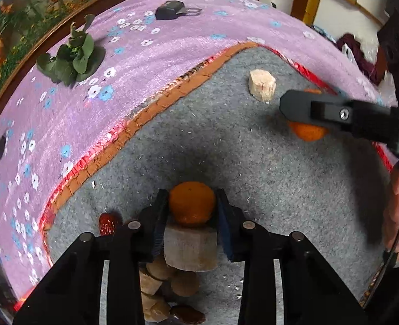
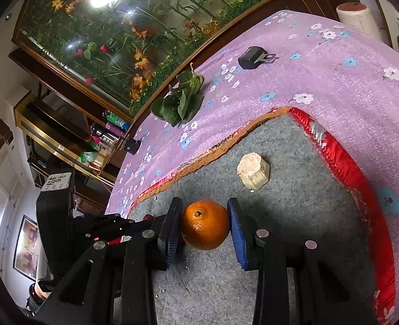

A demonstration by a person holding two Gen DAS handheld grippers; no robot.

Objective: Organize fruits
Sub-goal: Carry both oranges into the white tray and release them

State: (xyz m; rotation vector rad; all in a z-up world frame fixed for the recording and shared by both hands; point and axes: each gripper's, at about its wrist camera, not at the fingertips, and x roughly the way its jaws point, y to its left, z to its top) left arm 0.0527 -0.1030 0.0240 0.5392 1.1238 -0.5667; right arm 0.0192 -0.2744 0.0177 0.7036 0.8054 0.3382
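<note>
1. Left wrist view: the left gripper [image 1: 191,208] has its black, blue-padded fingers closed against both sides of a round orange mandarin [image 1: 191,205]; the fruit sits above a pale cut cylindrical chunk [image 1: 190,249] on the grey felt mat [image 1: 226,146]; a wrinkled red date [image 1: 108,223] lies just left of the fingers; several tan round pieces [image 1: 158,284] lie below.
2. Same view: the right gripper [image 1: 307,108] reaches in from the right over a second orange mandarin [image 1: 309,132]; a pale faceted chunk [image 1: 262,85] lies near it.
3. Right wrist view: the right gripper [image 2: 204,227] brackets the second mandarin [image 2: 205,224], both pads touching or nearly touching its sides; whether it is lifted off the mat [image 2: 294,189] I cannot tell.
4. Background: purple flowered cloth [image 2: 321,75] bearing a leafy green vegetable [image 2: 181,103] and a small black device [image 2: 252,57].
</note>
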